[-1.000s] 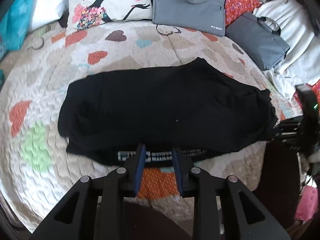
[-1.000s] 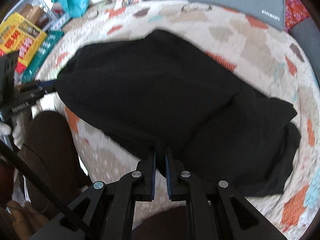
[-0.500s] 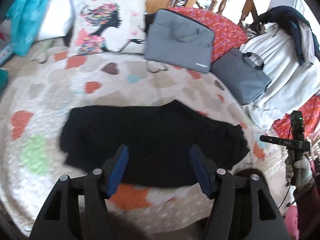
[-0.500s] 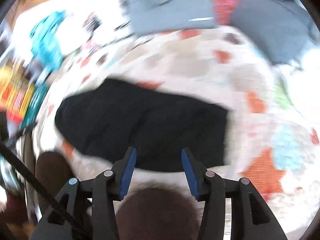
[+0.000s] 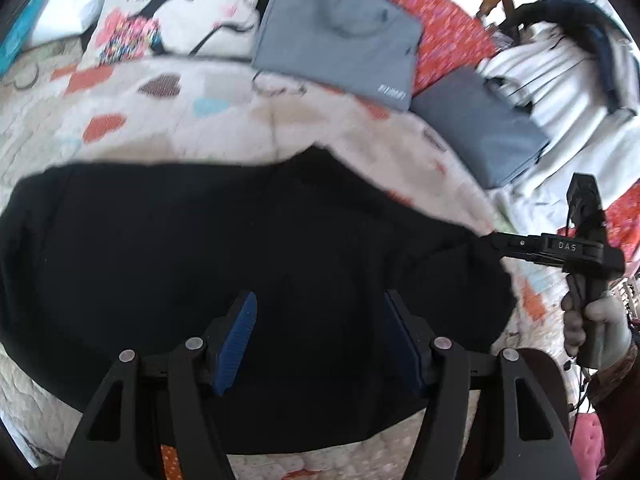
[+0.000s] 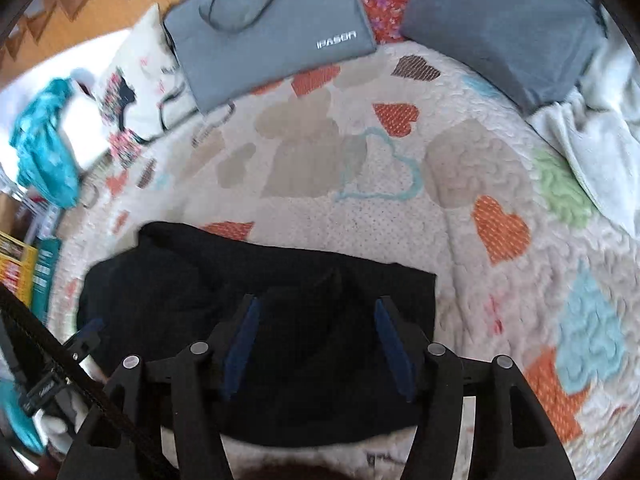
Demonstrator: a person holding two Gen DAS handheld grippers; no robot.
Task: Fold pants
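Note:
Black pants point(image 5: 200, 240) lie folded in a flat bundle on the heart-pattern quilt point(image 5: 200, 120). In the left wrist view my left gripper point(image 5: 320, 320) hovers over their near edge, open, with nothing between its blue pads. Held by a gloved hand point(image 5: 596, 320), my right gripper point(image 5: 496, 246) reaches the bundle's right end. From the right wrist view the pants point(image 6: 180, 288) lie under my right gripper point(image 6: 316, 320), whose jaws are opening with only cloth below them. The left gripper point(image 6: 86, 336) shows dimly at the lower left.
Two grey laptop bags point(image 5: 340, 36) point(image 5: 480, 132) and a printed pillow point(image 5: 172, 12) lie at the far side of the bed. White clothes point(image 5: 560, 92) are heaped at the right. A teal cloth point(image 6: 44, 152) and coloured boxes point(image 6: 16, 268) sit at the left.
The right gripper was shut on the pants' edge and has let go and opened; the left jaws have also widened. Both have shifted sideways, the right one swinging toward the bundle's right end.

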